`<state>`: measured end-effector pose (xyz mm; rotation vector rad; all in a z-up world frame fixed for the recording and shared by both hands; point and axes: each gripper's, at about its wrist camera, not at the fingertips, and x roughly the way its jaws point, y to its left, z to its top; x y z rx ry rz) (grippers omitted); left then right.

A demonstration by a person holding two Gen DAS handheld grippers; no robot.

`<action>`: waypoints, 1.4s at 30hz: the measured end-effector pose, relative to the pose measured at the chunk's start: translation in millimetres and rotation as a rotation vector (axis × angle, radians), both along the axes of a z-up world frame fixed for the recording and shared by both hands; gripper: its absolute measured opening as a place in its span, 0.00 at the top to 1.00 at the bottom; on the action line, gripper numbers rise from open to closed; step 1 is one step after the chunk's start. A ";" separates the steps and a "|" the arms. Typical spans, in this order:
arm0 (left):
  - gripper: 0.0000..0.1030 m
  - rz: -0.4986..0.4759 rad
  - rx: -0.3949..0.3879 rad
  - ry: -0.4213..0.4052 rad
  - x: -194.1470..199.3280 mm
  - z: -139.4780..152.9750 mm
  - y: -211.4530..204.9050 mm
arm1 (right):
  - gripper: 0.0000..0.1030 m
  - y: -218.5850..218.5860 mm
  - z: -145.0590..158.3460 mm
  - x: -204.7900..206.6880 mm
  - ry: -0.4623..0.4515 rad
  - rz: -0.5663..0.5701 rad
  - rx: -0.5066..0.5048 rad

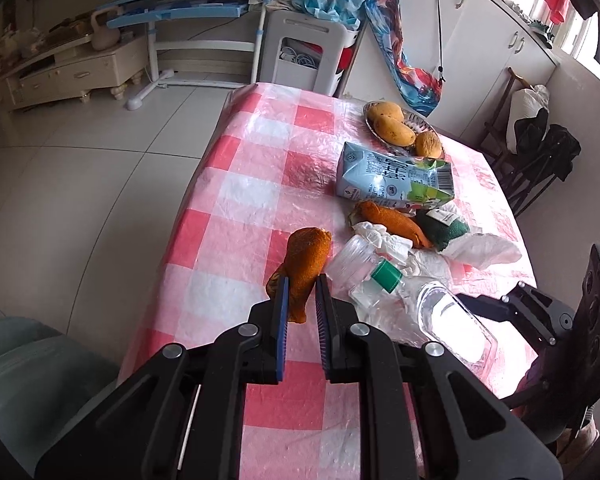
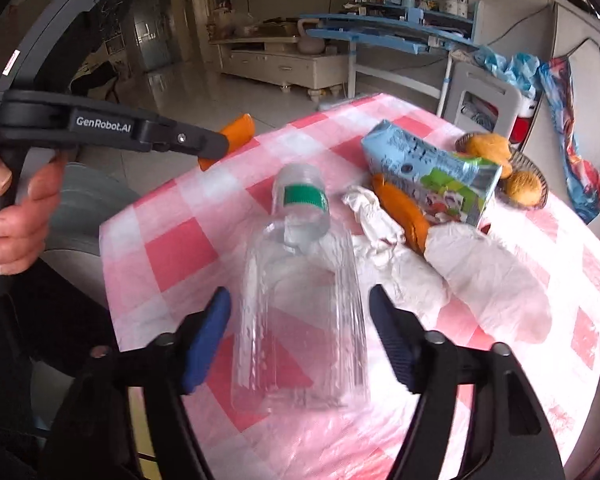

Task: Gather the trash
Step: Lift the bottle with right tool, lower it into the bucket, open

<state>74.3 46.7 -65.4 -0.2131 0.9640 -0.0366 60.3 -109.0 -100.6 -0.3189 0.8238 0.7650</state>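
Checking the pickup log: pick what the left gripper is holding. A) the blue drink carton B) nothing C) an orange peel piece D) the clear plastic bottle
C: in the left wrist view the left gripper has its fingers closed on an orange peel piece, lifted off the checked tablecloth, while the clear plastic bottle lies between the right gripper's open fingers.
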 end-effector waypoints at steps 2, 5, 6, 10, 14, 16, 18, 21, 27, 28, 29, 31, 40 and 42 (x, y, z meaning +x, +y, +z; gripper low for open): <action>0.87 -0.004 0.003 0.000 0.0 -0.2 -1.0 | 0.32 5.9 -1.5 -0.2 -0.015 -0.007 -0.016; 0.87 -0.004 0.004 0.000 -0.3 -0.6 0.0 | 0.47 15.4 -11.5 -0.8 -0.044 -0.011 -0.102; 0.87 -0.003 0.004 -0.002 -0.3 0.0 0.4 | 0.47 15.7 -12.8 -1.1 -0.045 -0.010 -0.103; 0.87 0.007 -0.001 -0.019 -2.0 3.9 3.5 | 0.48 -0.1 -3.9 -0.6 0.005 -0.010 0.011; 0.87 0.042 -0.009 -0.048 -5.4 10.5 12.8 | 0.48 -28.2 15.3 1.0 0.108 0.002 0.282; 0.87 0.071 -0.014 -0.061 -6.7 13.9 20.5 | 0.48 -40.3 23.8 -4.6 0.146 0.046 0.421; 0.87 0.094 -0.022 -0.068 -7.6 15.8 28.0 | 0.48 -49.5 30.0 -13.1 0.178 0.107 0.545; 0.87 0.111 -0.025 -0.070 -9.4 16.7 34.6 | 0.47 -55.1 35.6 -29.7 0.224 0.210 0.647; 0.87 0.139 -0.001 -0.069 -16.3 17.3 45.9 | 0.47 -34.0 31.8 -70.8 0.309 0.383 0.539; 0.87 0.154 0.017 -0.069 -18.4 17.8 50.1 | 0.47 -29.4 29.4 -79.4 0.321 0.405 0.506; 0.87 0.164 0.022 -0.068 -19.7 18.0 54.0 | 0.47 -26.1 27.7 -86.0 0.326 0.419 0.475; 0.87 0.169 0.003 -0.068 -24.6 19.8 61.4 | 0.47 -17.0 21.4 -103.8 0.337 0.450 0.407; 0.87 0.102 0.014 -0.111 -56.2 29.6 54.2 | 0.47 33.7 -36.6 -168.1 0.368 0.518 0.082; 0.87 0.084 0.018 -0.094 -64.7 24.6 48.3 | 0.47 44.2 -48.8 -179.9 0.362 0.533 0.009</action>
